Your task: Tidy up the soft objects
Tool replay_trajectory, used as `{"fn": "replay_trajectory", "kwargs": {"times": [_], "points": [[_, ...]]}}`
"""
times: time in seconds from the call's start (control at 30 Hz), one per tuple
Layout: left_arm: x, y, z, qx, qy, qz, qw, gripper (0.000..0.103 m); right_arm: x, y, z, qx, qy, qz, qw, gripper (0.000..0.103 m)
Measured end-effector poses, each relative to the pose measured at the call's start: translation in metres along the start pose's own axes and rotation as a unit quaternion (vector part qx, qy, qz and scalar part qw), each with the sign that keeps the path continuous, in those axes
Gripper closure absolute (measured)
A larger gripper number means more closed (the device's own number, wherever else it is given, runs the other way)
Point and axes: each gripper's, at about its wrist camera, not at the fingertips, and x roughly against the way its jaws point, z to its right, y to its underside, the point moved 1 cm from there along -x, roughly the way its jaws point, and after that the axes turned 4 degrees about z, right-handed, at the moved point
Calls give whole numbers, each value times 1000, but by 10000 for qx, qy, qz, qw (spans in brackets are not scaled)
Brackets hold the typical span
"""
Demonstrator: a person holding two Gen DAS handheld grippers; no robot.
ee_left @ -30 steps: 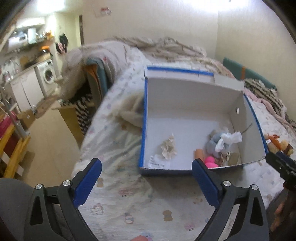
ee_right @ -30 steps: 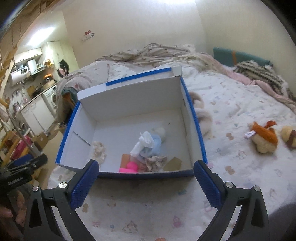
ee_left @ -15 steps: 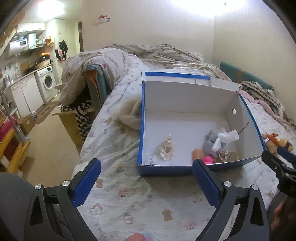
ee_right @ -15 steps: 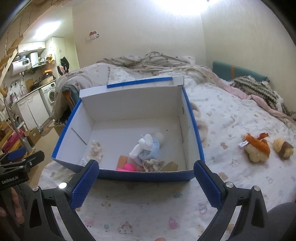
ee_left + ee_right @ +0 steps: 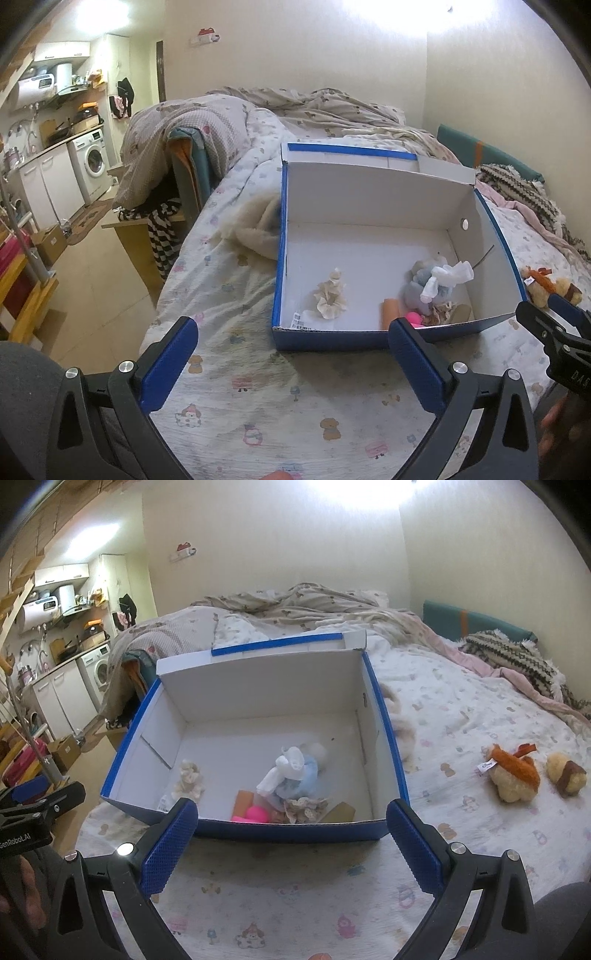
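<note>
surface: bed (image 5: 295, 886) with cartoon-print sheet, rumpled duvet (image 5: 295, 605) at far end
room: kitchen corner with washing machine (image 5: 94, 162) left of the bed
box (image 5: 258, 686): blue outside, white inside, open, on the bed; small soft toys (image 5: 291, 775) piled near its front wall
plush toys (image 5: 513, 775): two on the sheet, right of the box, apart from it
left hand-held gripper (image 5: 291, 354): released, jaws wide, empty
right hand-held gripper (image 5: 291, 830): released, empty
open room: bare sheet between grippers and box front; bed edge left

Box (image 5: 384, 746): blue outside, white inside. In the box: pink toy (image 5: 256, 814), pale-blue plush (image 5: 306, 775). Right of the box: cream-and-orange plush (image 5: 511, 775). Under the box: white cartoon-print sheet (image 5: 295, 886).
</note>
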Motion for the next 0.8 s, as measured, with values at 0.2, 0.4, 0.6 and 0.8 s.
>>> {"fn": "replay_trajectory", "kwargs": {"times": [0.2,0.4,0.6,0.8], "points": [[0,0,0,8,-16,30,10000,0,0,0,0,0,-7,0,10000,0],[1,1,-1,4,23,11,10000,0,0,0,0,-13,-15,2,10000,0],[1,1,0,20,60,3,10000,0,1,-1,0,-34,-76,18,10000,0],[1,0,0,14,61,0,10000,0,1,-1,-1,-51,-69,-25,10000,0]]}}
